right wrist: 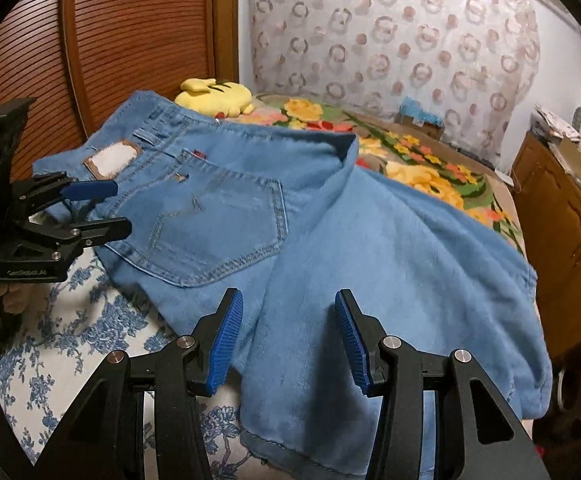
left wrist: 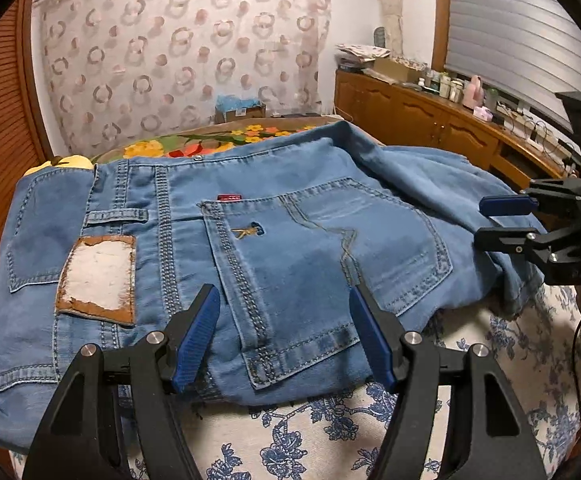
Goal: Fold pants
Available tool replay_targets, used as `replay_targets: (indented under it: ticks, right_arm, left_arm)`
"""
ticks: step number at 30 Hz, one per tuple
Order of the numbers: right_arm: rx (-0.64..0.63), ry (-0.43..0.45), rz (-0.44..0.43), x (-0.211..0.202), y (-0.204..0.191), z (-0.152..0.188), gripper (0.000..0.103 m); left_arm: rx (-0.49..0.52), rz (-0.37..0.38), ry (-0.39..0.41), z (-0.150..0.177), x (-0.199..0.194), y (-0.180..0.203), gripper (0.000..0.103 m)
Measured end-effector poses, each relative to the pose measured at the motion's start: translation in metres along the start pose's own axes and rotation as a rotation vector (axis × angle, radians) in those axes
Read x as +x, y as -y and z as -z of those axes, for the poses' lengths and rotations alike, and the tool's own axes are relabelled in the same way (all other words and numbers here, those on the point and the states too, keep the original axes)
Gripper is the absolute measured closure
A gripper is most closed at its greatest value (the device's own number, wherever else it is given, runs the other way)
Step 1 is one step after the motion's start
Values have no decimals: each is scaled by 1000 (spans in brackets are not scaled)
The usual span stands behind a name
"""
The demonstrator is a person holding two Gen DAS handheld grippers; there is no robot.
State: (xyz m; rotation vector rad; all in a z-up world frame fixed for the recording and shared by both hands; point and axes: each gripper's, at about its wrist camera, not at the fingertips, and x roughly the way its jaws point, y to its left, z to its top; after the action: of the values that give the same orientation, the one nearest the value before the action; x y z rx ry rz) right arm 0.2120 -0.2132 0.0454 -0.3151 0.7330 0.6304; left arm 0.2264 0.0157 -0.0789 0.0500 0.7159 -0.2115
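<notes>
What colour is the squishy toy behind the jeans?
Yellow. The plush toy shows best in the right wrist view.

We see the pants (left wrist: pixel 290 240) lying on the bed (left wrist: pixel 330 440), seat side up, with the waistband at the left in the left wrist view and the legs folded over toward the right. Our left gripper (left wrist: pixel 284 336) sits before the back pocket (left wrist: pixel 322 264), its jaws apart over the near edge. Our right gripper (right wrist: pixel 288 336) hovers over the leg fabric, jaws apart. Behind the pants lie a plush toy (right wrist: pixel 214 96) and a blanket (right wrist: pixel 430 160). A cabinet (left wrist: pixel 430 120) stands to the right of the bed.
</notes>
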Motion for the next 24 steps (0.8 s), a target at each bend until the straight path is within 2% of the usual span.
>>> replay_targets:
  ticks: [6,8,10,16,24]
  right_arm:
    - [1,-33,-18,7,7,-3,73]
    - [-8,-33,-3,7,9,-6,92]
    - [9,-19,-16,2,16,-6,98]
    - [-8,37,62,-10,32,-16,100]
    - [-10,83,228,-13,79,-49,100]
  left_arm:
    - [16,0,-2,3,2,2,35]
    - [15,3,-1,2,1,2,35]
    - [11,5,-1,2,1,3,35]
    - [8,5,8,2,0,5,35]
    - [8,7,11,2,-1,4,35]
